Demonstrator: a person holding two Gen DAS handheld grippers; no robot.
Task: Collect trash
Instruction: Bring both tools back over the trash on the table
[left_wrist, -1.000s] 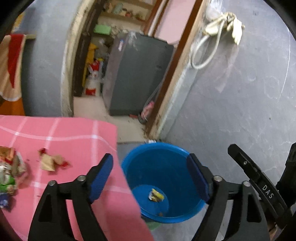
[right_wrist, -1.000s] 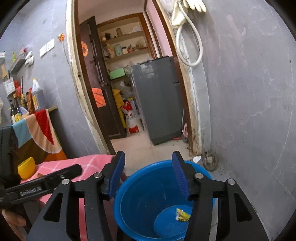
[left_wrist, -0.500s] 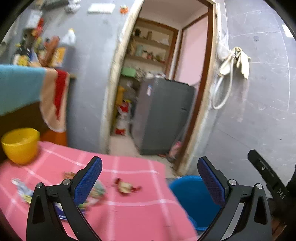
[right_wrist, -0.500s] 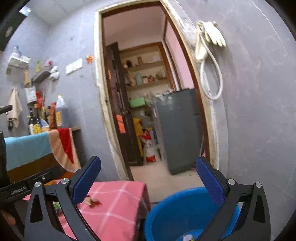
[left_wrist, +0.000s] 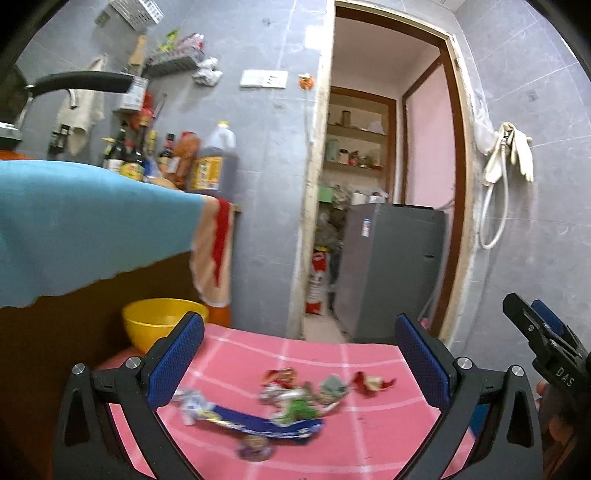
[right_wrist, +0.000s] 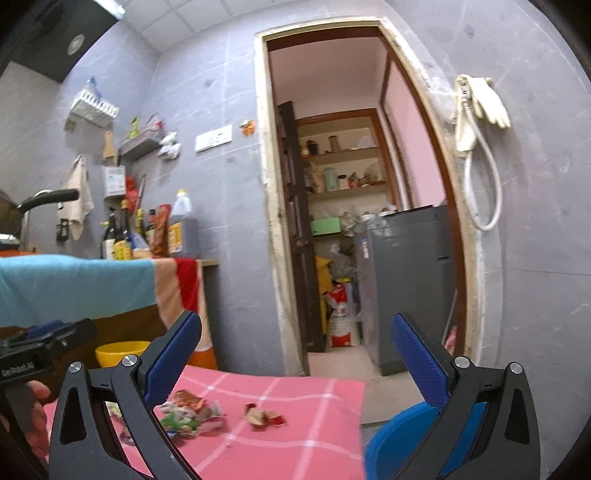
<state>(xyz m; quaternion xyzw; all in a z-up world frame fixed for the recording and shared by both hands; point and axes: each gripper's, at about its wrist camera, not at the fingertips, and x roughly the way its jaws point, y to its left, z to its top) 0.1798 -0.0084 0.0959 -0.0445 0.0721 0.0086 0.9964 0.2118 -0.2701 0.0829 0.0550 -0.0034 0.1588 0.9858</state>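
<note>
Pink checked cloth covers the worktop, a blue bucket stands at its right edge, crumpled wrappers lie scattered mid-worktop, and above them the left gripper and right gripper both hang empty, fingers spread wide.

Both handheld tools are held level, side by side: the left gripper and right gripper each with blue-padded jaws spread wide, gripping nothing.
</note>
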